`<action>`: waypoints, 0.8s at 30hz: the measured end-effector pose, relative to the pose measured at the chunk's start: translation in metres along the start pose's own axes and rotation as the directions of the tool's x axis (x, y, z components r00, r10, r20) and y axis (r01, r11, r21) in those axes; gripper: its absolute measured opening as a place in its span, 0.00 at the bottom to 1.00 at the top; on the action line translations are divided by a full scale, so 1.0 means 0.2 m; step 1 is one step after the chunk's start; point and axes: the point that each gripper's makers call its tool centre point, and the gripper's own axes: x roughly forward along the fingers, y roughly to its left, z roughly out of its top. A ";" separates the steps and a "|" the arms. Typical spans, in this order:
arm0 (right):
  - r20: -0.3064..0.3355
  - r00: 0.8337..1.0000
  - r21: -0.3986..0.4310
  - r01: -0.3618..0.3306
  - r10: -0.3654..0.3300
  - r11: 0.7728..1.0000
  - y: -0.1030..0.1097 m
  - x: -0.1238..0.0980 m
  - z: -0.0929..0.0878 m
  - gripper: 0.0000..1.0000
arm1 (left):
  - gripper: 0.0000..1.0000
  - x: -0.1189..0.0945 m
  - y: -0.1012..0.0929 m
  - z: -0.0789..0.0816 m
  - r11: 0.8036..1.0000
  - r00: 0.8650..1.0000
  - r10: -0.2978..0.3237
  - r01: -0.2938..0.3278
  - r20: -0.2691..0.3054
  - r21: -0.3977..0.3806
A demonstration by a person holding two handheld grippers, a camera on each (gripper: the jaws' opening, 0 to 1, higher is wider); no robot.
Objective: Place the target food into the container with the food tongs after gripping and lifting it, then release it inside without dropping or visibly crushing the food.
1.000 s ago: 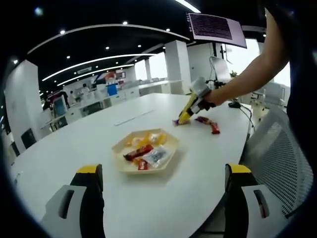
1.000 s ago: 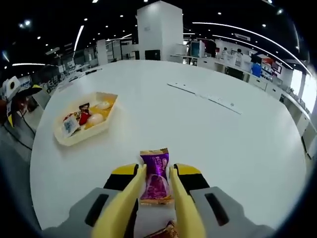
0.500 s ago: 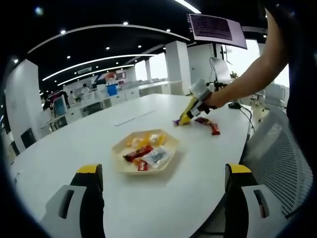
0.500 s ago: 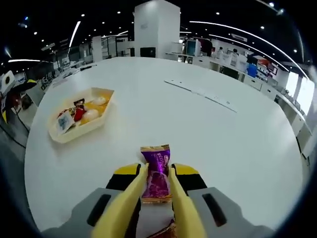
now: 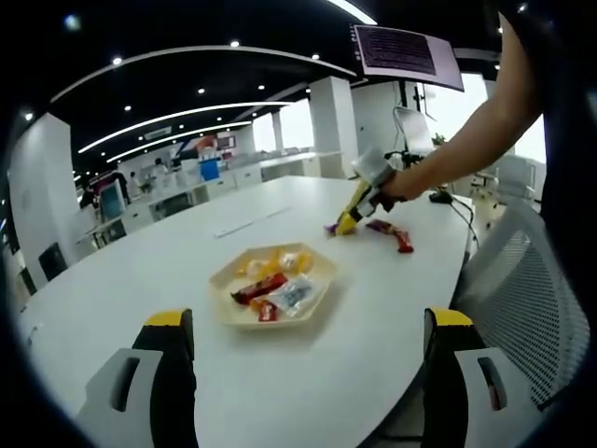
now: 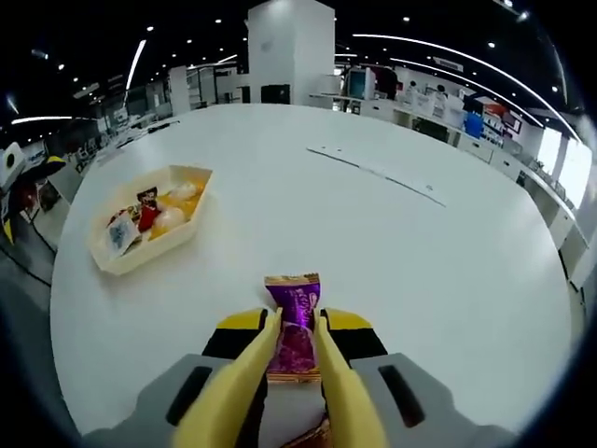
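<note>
White table point(image 5: 112, 280), mesh chair point(image 5: 522, 289), overhead monitor point(image 5: 407, 54)

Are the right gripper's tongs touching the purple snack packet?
Touching. In the right gripper view, the two yellow tongs press against both long sides of the purple snack packet, with no gap on either side.

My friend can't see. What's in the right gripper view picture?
Yellow food tongs on the right gripper pinch a purple snack packet over a big white table. Farther off to the left sits a shallow tray holding wrapped snacks.
</note>
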 end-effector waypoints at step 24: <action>-0.041 0.999 -0.014 0.000 0.000 1.000 0.00 -0.16 0.26 0.22 | 0.99 -0.02 0.02 0.04 1.000 0.999 0.018 -0.018 0.042 0.002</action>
